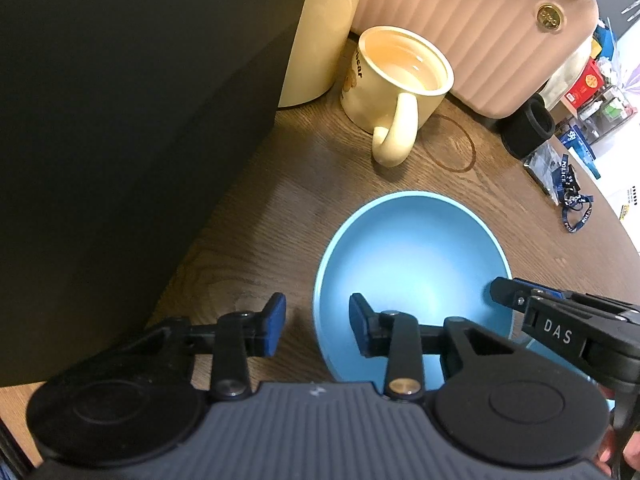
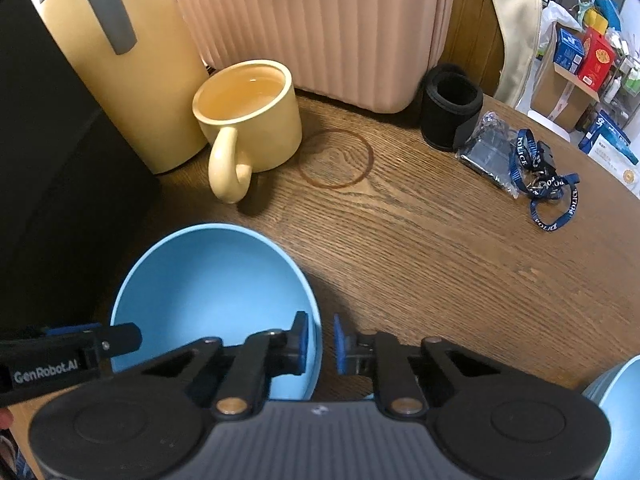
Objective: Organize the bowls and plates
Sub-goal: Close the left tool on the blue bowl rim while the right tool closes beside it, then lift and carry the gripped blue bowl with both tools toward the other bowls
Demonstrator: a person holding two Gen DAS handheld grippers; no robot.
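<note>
A light blue bowl (image 1: 408, 256) (image 2: 208, 280) stands upright on the wooden table (image 2: 440, 248). My left gripper (image 1: 317, 328) straddles its left rim, one pad inside and one outside. Bare wood shows between the outer pad and the rim, so it is open. My right gripper (image 2: 320, 344) sits on the opposite rim with its pads close on either side of the bowl wall, shut on it. Each gripper's tip shows in the other view: the right gripper (image 1: 502, 290) at the right rim, the left gripper (image 2: 124, 338) at the left rim.
Behind the bowl stand a yellow mug (image 2: 248, 120), a cream jug (image 2: 132, 80) and a pink ribbed case (image 2: 320, 32). A dark block (image 1: 120, 140) borders the left. A black cylinder (image 2: 450, 110) and a blue lanyard (image 2: 548, 192) lie right. Another blue dish (image 2: 620, 408) shows at the lower right.
</note>
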